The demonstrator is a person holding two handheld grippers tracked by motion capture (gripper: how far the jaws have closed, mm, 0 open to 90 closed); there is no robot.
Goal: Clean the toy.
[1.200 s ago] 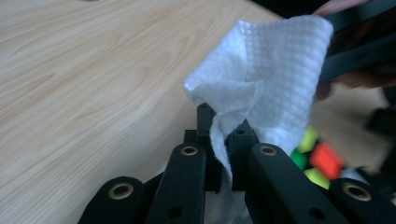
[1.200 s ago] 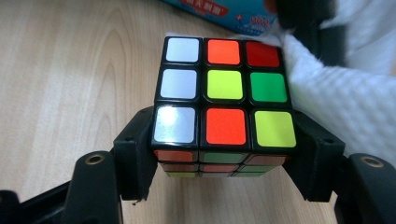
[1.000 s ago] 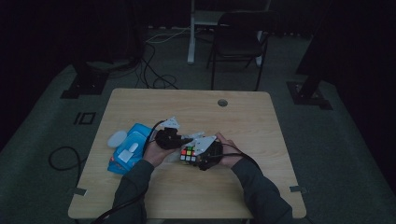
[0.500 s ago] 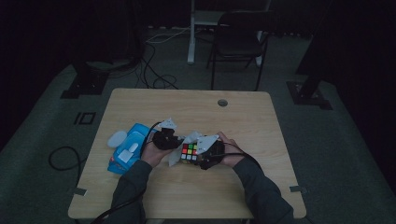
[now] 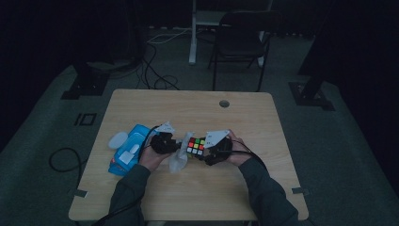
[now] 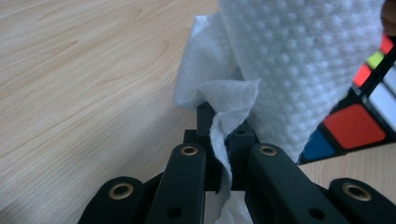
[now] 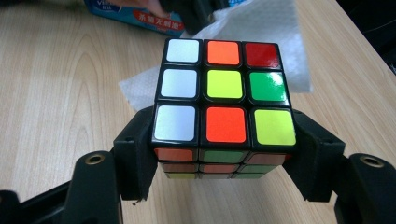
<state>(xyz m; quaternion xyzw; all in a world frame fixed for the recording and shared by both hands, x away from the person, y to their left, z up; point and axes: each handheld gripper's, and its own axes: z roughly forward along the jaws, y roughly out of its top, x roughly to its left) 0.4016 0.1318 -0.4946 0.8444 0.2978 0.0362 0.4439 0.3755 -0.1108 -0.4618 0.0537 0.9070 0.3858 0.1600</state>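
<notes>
White wipe (image 6: 289, 60) pinched in my left gripper (image 6: 227, 140), jaws closed tight on a fold; it's limp and tears easily, so I'd hold it bunched. Right gripper (image 7: 224, 154) is clamped on the puzzle cube (image 7: 223, 93) by two opposite side faces: hard, slick plastic whose layers could twist, so the grip stays square. Both sit at table (image 5: 188, 106) centre, wipe touching the cube from 9 o'clock. Blue wipes pack (image 5: 128, 153) further out at 9, its lid (image 5: 117, 140) alongside. Nothing blocking.
</notes>
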